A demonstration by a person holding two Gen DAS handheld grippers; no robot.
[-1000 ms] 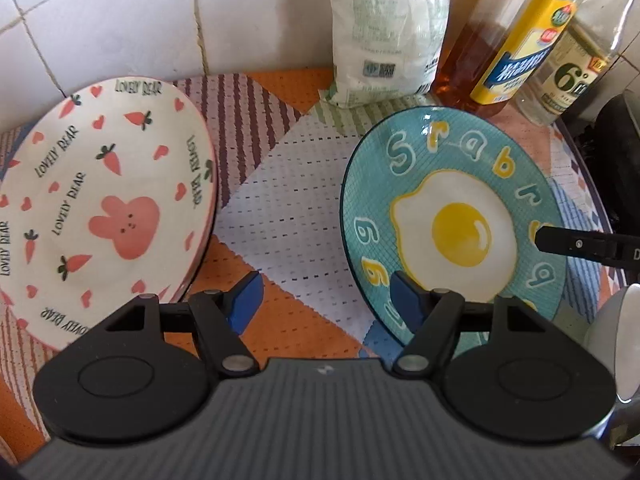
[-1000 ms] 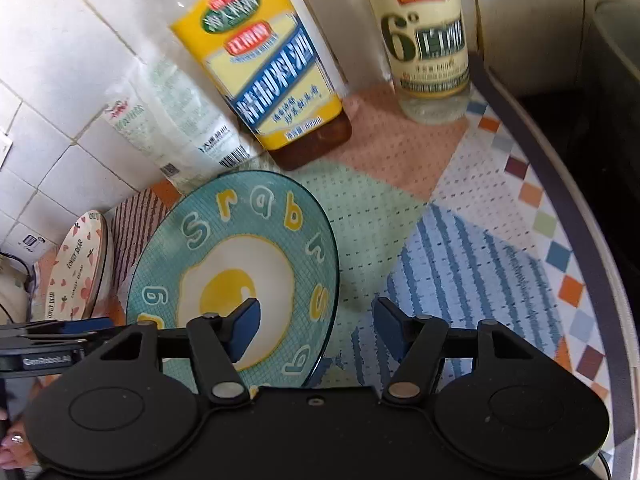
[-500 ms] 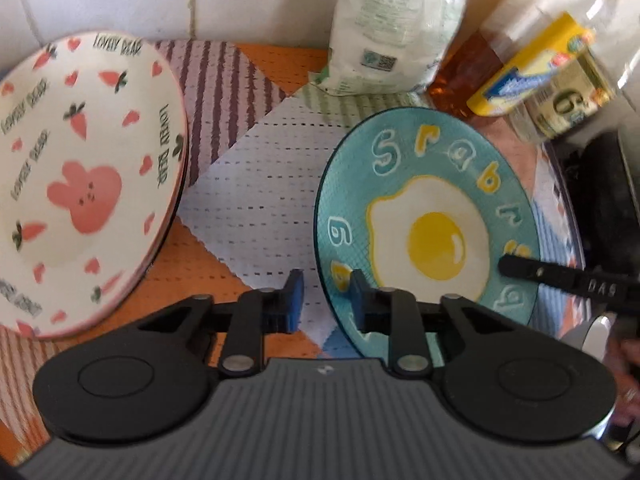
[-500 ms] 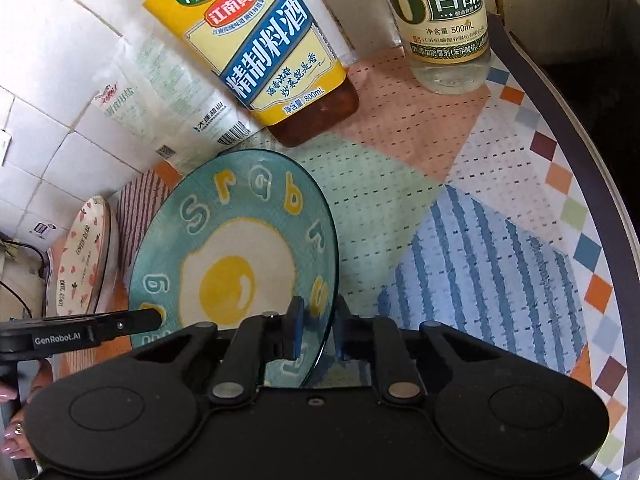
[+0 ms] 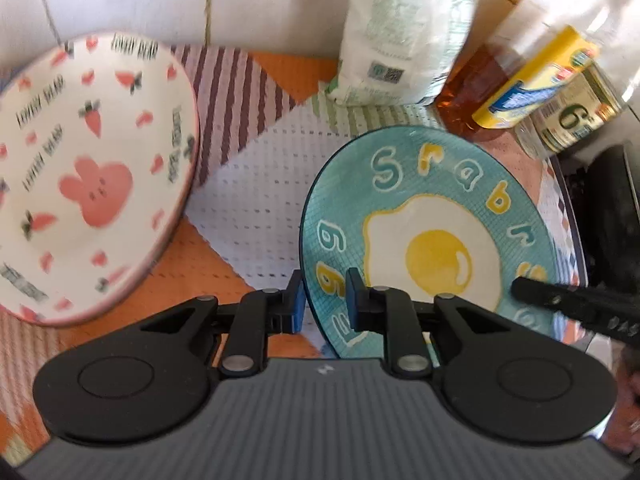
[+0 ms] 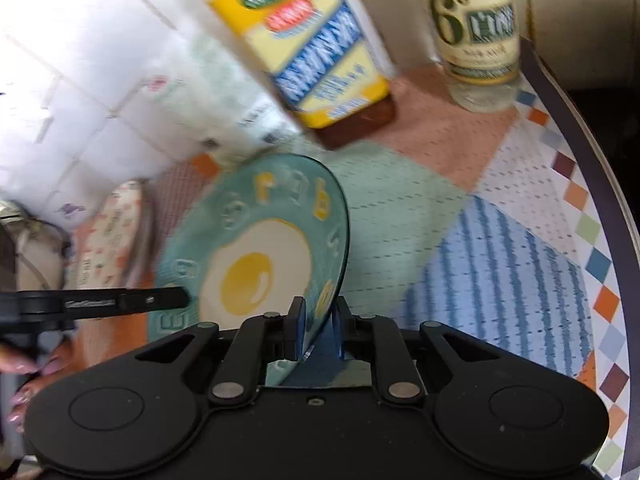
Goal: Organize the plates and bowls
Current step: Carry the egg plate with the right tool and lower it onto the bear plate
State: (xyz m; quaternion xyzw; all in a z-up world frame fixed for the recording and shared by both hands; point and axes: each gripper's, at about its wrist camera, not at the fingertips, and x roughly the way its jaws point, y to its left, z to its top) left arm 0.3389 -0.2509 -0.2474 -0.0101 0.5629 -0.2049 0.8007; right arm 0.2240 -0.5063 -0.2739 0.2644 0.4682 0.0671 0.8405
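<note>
Tilted teal egg plate [image 5: 432, 216] beside bunny plate [image 5: 88, 176]

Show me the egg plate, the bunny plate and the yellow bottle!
Egg plate [image 5: 436, 256], left wrist view, on the yolk.
Bunny plate [image 5: 96, 190], left wrist view, on the pink bunny.
Yellow bottle [image 6: 316, 52], right wrist view, on its yellow label.

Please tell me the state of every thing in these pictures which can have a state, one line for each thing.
Egg plate: tilted, gripped on two sides of its rim.
Left gripper: jaws closing, rim between the pads.
Right gripper: shut on the rim.
Rabbit plate: lying on the mat, not held.
Cooking wine bottle: upright, partly full.
Vinegar bottle: upright.
White bag: standing against the wall.
</note>
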